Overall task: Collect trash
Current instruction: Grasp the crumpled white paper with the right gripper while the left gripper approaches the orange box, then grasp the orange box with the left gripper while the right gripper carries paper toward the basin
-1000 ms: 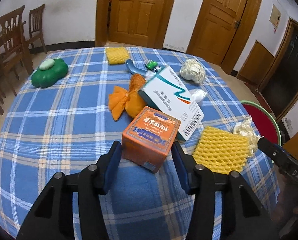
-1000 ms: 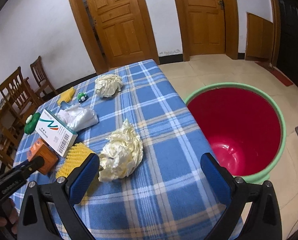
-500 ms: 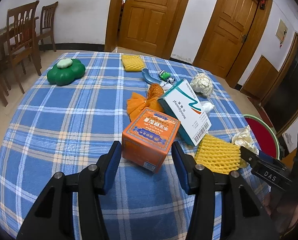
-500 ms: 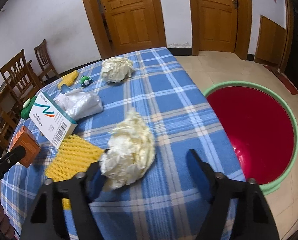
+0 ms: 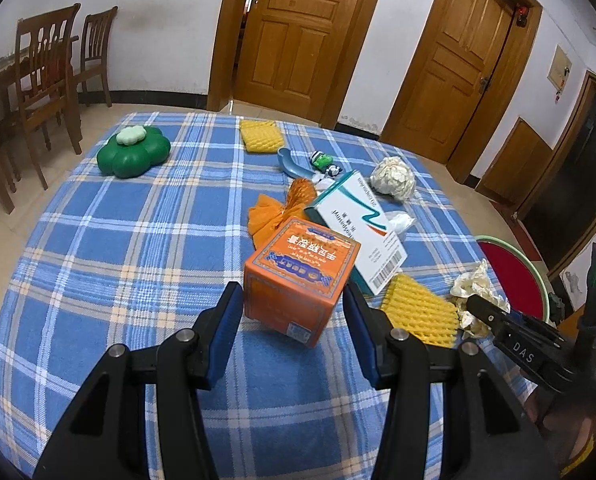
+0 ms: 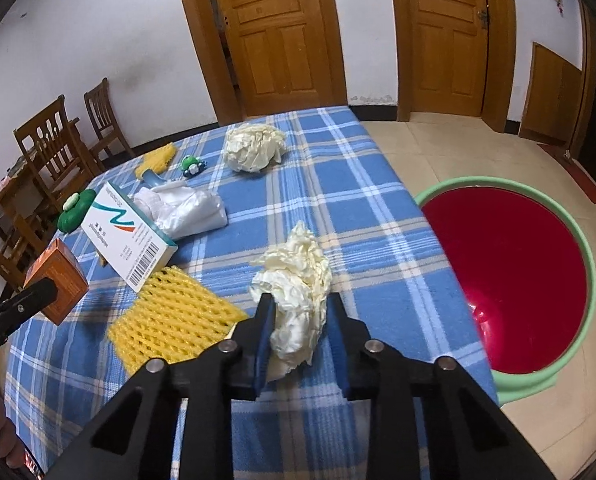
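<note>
- My left hand-held gripper (image 5: 293, 314) is clamped on the orange box (image 5: 298, 280), a blue pad pressed to each side; the box is tilted, one corner towards me, and looks lifted just clear of the checked worktop (image 5: 138, 248).
- The box is a squat cube with printed orange faces, dark decorative borders and a small white label low on the near face (the lettering is too small for me to read).
- My right hand-held gripper (image 6: 300, 334) is closing on the crumpled cream paper wad (image 6: 298, 280); the wad sits between the pads, both already pressing into its lower part.
- That wad is pale yellow-white, creased and puffy, rising to a peak beyond the fingertips, near the worktop edge beside the red bin (image 6: 510, 276).
- The bin stands on the floor just off the worktop, red inside with a green rim.
- Just left of the wad lies a yellow foam net (image 6: 170, 316), touching a white carton with a barcode (image 6: 126, 236).
- Farther back sit a second paper ball (image 6: 254, 148) and a white plastic bag (image 6: 186, 208).
</note>
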Available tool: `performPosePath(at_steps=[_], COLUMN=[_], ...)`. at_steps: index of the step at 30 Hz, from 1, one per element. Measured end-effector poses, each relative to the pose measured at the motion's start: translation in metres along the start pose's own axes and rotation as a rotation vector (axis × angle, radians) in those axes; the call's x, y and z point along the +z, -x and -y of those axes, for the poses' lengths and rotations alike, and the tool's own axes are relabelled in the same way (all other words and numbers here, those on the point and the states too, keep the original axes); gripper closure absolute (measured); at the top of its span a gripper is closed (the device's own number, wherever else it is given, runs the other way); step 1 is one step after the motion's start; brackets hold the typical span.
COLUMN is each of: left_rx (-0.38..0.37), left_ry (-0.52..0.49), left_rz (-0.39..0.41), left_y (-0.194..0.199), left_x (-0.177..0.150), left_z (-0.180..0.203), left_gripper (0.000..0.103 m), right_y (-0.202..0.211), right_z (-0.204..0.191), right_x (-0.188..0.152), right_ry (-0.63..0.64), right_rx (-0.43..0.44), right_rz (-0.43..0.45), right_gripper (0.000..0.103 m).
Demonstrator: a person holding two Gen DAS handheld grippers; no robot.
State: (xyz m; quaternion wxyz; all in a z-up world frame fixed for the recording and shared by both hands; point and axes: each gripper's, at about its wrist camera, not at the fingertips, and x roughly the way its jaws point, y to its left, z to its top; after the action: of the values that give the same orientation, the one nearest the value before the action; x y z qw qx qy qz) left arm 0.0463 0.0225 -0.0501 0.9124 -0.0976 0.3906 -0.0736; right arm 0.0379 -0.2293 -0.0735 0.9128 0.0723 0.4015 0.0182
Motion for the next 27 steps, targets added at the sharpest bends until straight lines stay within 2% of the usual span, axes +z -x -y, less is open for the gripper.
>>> performPosePath(at_steps=[17, 27], left_rx=[-0.035, -0.078], left_ry=[-0.051, -0.117], left_rz=[0.037, 0.029], left_y=[0.024, 0.021], left_x=[0.009, 0.020], left_z=[0.025, 0.060], left_gripper=[0.050, 0.050], right_y=[0.052, 0.068], right_z=[0.021, 0.057], right_x=[0.004, 0.006], right_ry=[-0.054, -0.133], right_rx=[0.040, -0.009], right_rz=[0.112, 0.158], right_gripper=[0.080, 0.080])
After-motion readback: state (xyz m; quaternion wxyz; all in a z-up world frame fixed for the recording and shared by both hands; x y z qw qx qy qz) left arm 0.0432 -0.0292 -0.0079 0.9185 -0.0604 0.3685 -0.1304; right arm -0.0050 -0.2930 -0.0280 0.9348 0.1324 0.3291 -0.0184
